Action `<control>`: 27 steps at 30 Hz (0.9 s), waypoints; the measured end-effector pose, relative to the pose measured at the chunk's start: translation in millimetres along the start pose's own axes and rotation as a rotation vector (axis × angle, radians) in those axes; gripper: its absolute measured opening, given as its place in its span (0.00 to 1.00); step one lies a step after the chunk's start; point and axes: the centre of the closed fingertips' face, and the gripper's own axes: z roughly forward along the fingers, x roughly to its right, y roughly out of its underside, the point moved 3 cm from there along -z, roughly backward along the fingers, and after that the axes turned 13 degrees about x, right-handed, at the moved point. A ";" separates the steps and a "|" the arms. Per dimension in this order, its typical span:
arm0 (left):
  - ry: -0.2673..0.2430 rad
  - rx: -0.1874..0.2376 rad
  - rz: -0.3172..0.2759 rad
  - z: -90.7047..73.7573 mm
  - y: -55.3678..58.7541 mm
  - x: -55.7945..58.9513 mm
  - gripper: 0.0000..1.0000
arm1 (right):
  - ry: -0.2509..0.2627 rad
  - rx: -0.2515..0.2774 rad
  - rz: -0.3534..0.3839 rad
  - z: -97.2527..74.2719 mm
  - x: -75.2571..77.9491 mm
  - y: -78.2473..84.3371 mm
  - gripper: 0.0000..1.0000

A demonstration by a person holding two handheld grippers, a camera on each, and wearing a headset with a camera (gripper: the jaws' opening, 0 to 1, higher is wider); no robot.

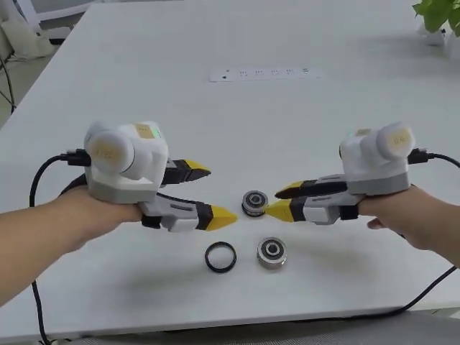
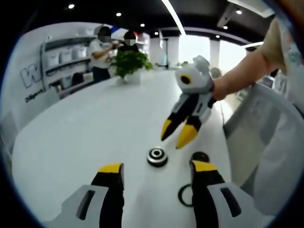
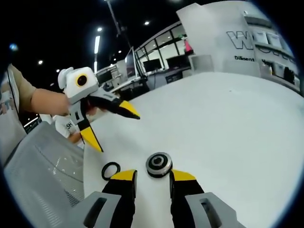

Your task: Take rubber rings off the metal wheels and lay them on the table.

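While both are gaping apart, the left claw (image 1: 220, 192) and right claw (image 1: 273, 200) are flanking a round black-ringed metal wheel (image 1: 254, 203) at frame centre.

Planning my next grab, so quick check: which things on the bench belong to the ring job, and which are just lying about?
Job in hand:
dark-rimmed wheel between the left gripper and the right gripper
silver-rimmed wheel
loose rubber ring beside it

Lying about:
power strip
plant at the far corner
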 end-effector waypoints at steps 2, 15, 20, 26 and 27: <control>0.003 -0.004 0.000 2.6 0.7 0.4 0.57 | 0.000 -0.002 0.000 0.6 0.2 1.3 0.25; 0.016 -0.024 -0.015 20.6 6.3 -1.5 0.51 | 0.008 -0.032 -0.035 7.4 7.0 12.6 0.23; 0.015 -0.029 -0.025 26.7 9.0 -2.0 0.48 | 0.023 -0.016 -0.019 9.6 11.5 12.9 0.22; 0.022 -0.041 -0.034 34.1 13.9 -1.4 0.45 | 0.025 -0.017 -0.034 11.6 12.9 14.6 0.21; 0.022 -0.042 -0.036 34.7 14.4 -1.5 0.45 | 0.025 -0.017 -0.034 11.7 12.9 14.6 0.21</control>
